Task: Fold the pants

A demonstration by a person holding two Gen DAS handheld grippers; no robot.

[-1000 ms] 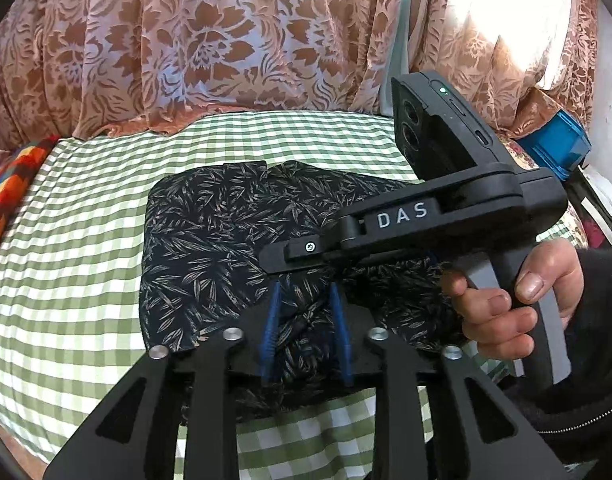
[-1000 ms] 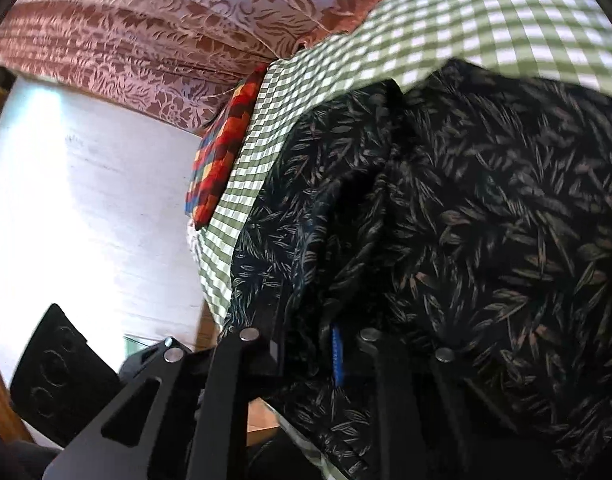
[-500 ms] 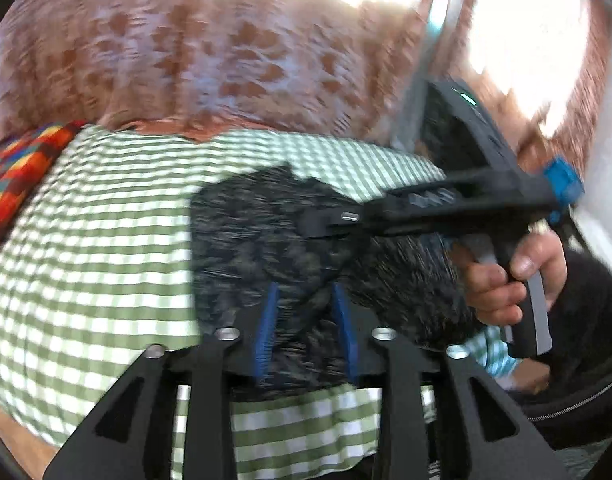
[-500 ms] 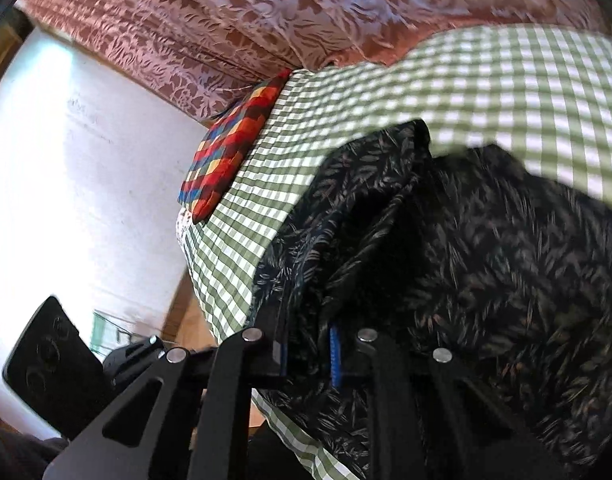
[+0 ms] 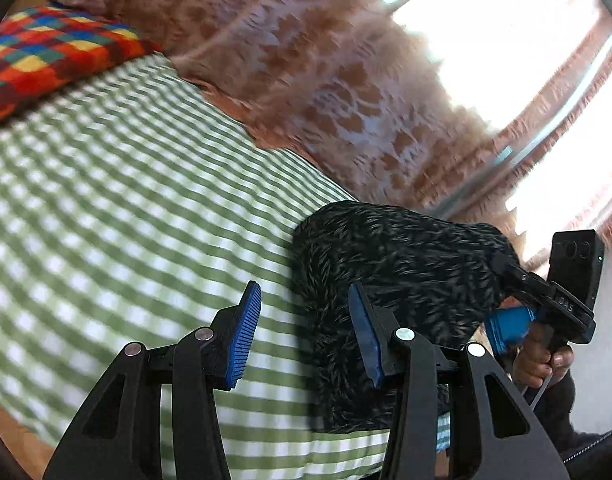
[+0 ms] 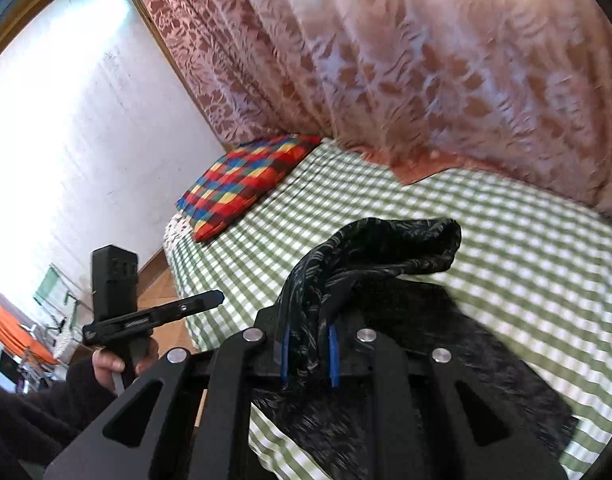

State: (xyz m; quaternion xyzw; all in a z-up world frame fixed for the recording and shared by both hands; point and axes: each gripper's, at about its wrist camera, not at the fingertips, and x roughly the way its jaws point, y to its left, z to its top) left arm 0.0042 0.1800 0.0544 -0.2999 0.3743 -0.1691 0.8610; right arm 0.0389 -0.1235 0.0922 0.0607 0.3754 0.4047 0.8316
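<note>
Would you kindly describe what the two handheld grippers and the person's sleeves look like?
Both are black plastic. The left gripper and right gripper have ribbed blue pads and silver rivets. Each has a pistol-style handle and carries a black phone; the right is marked "DAS". The sleeve is dark.

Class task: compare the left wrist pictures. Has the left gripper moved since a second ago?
Yes. The left gripper has let go of the dark pants and swung left: its open fingers now frame the green checked sheet, with the pants to their right.
</note>
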